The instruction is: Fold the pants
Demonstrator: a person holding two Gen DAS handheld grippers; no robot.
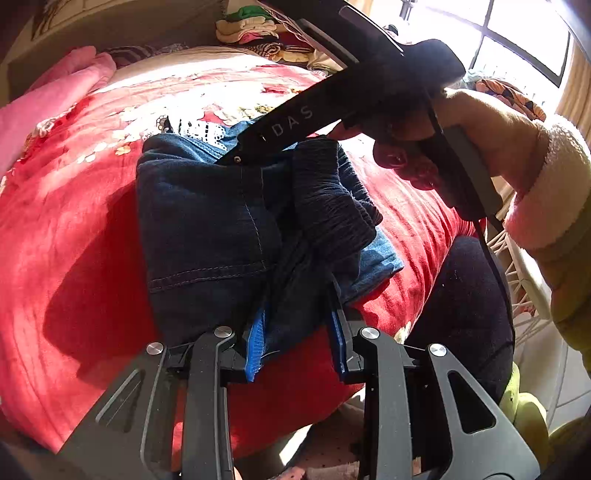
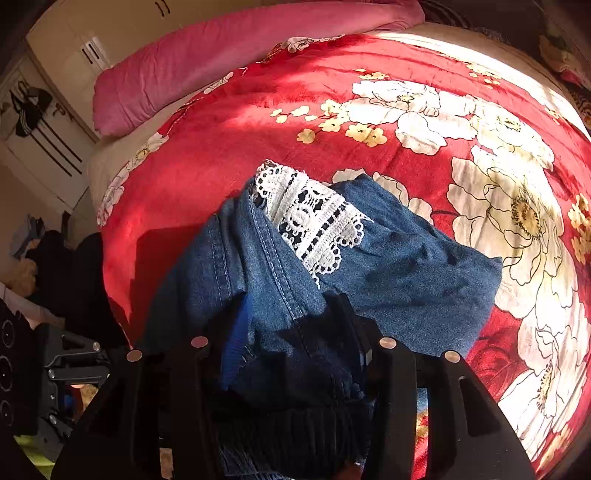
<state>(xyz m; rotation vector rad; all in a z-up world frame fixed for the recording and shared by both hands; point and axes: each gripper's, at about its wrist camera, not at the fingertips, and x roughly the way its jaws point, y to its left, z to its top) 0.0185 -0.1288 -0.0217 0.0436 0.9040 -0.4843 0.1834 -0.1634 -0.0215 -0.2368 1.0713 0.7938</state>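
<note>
Dark blue denim pants [image 1: 207, 229] with white lace trim [image 2: 314, 221] lie bunched in a folded heap on a red floral bedspread [image 2: 332, 92]. My left gripper [image 1: 297, 343] is shut on the near denim edge, and fabric fills the gap between its blue pads [image 1: 255, 343]. The black ribbed waistband [image 1: 332, 199] is draped over the top of the heap. My right gripper [image 2: 291, 325] is shut on the pants [image 2: 406, 280] beside the waistband [image 2: 295, 424]. In the left wrist view the right gripper's black body [image 1: 291, 122] reaches in from the upper right, held by a hand [image 1: 480, 122].
A pink pillow [image 2: 240, 48] lies along the far side of the bed. Folded clothes [image 1: 255, 29] are stacked beyond the bed near a bright window [image 1: 517, 37]. Wardrobe doors [image 2: 66, 55] stand at the left. The person's dark-clothed leg [image 1: 461, 302] is at the bed's edge.
</note>
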